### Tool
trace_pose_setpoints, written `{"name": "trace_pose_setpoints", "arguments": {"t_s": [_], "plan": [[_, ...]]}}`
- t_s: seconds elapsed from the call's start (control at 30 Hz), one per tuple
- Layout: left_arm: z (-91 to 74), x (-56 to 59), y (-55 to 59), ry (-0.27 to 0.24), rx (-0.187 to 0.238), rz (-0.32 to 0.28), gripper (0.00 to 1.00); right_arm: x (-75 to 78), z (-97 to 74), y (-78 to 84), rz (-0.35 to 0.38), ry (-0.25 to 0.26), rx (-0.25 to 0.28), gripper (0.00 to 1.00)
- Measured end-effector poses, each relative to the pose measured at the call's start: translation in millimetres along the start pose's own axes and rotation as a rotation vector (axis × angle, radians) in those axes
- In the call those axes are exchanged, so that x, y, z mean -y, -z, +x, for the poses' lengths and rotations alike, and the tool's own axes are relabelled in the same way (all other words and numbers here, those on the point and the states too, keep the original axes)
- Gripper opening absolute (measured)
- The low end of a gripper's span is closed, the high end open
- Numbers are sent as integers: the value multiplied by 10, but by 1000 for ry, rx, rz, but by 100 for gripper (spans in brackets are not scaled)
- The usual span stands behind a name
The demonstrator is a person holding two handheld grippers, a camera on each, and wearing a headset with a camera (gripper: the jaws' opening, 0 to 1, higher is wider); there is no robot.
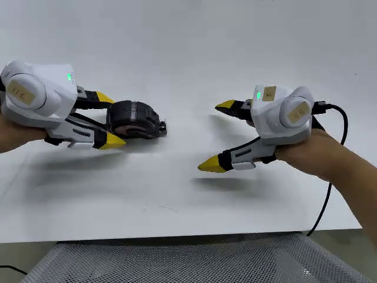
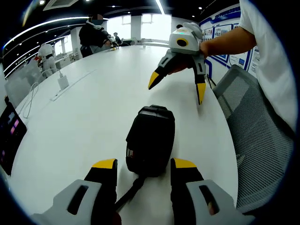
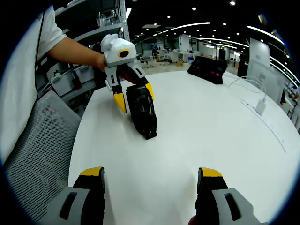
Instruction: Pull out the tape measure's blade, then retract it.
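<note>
On a white table (image 1: 194,35) (big office), left hand-held gripper (image 1: 112,119) clamps tape measure (image 1: 134,119); right one (image 1: 215,137) gapes.

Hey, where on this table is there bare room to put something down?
Bare: the middle stretch between the tape measure and the open right claw, the table just beyond both claws, and the strip along its near edge. Crowded at the left, where the left claw grips the tape measure.

Black tape measure (image 1: 134,119), yellow-tipped fingers (image 1: 113,141), white table (image 1: 188,47)
</note>
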State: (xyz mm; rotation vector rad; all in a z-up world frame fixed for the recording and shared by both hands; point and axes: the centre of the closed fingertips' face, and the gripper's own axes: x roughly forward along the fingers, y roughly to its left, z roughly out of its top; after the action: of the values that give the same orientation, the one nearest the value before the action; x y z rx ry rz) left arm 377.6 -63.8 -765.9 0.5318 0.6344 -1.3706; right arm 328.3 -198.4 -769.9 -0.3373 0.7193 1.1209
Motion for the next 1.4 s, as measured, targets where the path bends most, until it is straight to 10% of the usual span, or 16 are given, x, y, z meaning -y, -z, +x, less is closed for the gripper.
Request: {"name": "trace_pose_setpoints", "arguments": {"t_s": [1.4], "plan": [[68,55,14,37,-64,33,26,29,341,-264,-76,-49,53,57]]}}
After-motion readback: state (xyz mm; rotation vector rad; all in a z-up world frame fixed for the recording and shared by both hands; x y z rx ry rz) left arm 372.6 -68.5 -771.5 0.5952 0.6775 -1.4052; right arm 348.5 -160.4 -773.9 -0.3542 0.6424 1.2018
